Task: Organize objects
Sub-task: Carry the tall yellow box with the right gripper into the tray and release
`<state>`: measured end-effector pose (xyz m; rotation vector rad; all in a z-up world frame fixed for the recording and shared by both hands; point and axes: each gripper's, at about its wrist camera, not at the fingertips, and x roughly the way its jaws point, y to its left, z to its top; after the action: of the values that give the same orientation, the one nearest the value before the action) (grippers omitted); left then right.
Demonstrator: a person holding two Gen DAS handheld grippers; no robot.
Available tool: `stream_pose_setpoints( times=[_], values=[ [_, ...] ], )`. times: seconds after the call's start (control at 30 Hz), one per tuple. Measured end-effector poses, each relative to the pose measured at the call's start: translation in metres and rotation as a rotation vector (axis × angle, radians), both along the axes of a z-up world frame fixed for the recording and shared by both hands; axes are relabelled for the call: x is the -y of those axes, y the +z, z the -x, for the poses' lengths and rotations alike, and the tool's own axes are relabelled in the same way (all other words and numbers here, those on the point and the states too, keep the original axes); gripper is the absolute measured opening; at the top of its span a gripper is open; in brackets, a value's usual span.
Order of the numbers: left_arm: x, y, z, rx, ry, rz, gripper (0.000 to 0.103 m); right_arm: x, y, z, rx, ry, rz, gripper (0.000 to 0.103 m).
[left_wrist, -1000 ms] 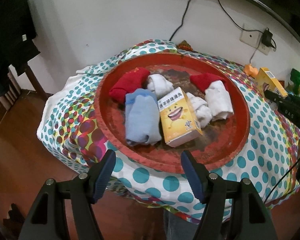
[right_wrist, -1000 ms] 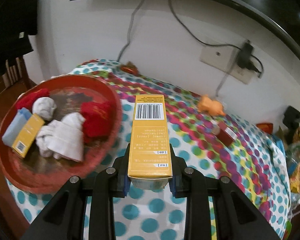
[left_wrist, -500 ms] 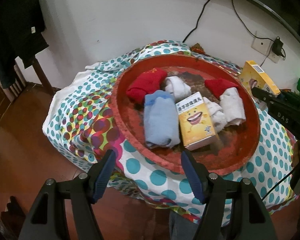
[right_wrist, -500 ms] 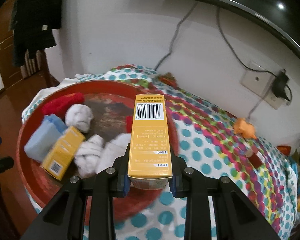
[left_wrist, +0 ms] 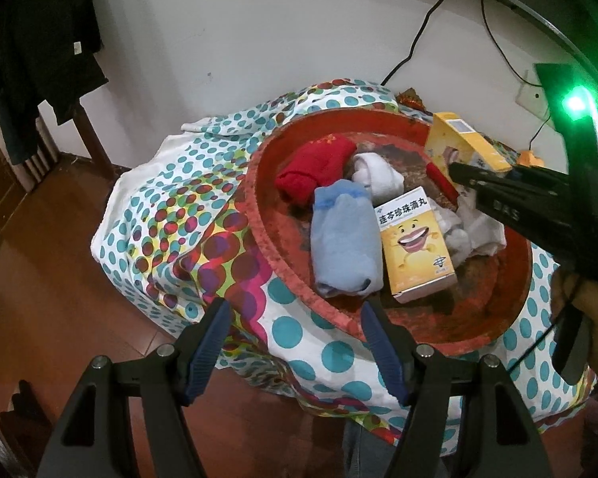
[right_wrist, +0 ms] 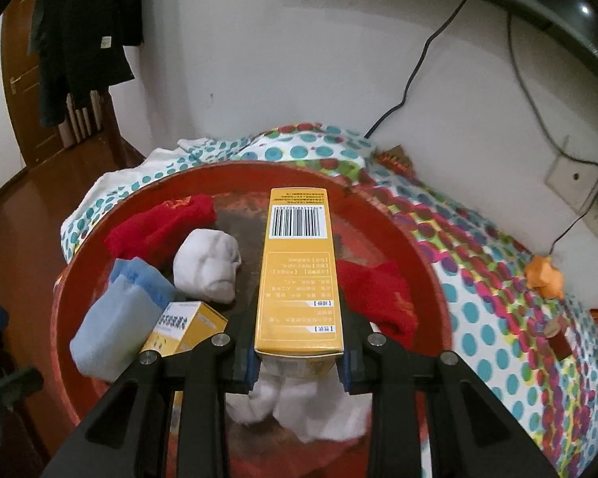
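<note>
Right tongs (right_wrist: pixel 299 362) angled down over red tray (right_wrist: pixel 426 255), gripping yellow box (right_wrist: pixel 299 279) (barcode up)

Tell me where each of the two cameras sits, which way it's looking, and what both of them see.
Left wrist: sits behind the open, empty left tool, off the table's near edge, looking down at the red tray; the right tool and the hand holding it enter at right.
Right wrist: sits behind the right tool, shut on a yellow box, above the tray, facing the wall.
Shared: tray, blue sock, second yellow box, held box, spotted cloth.
</note>
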<state>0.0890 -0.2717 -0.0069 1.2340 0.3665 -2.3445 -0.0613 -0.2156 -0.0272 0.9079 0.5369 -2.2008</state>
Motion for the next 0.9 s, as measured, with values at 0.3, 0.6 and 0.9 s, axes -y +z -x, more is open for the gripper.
stream_pose_setpoints(
  times=[0.3, 0.6, 0.9],
  values=[
    [-0.001, -0.005, 0.003, 0.012, -0.008, -0.005, 0.07, 0.02, -0.021, 0.017, 0.053, -0.017, -0.032, 0.028],
    [0.0, -0.011, 0.005, 0.017, -0.014, -0.014, 0.069, 0.029, -0.031, 0.02, 0.07, 0.0, -0.037, 0.028],
    [-0.004, -0.013, 0.006, 0.026, -0.031, -0.009, 0.069, 0.025, -0.03, 0.017, 0.053, 0.01, -0.044, 0.029]
  ],
)
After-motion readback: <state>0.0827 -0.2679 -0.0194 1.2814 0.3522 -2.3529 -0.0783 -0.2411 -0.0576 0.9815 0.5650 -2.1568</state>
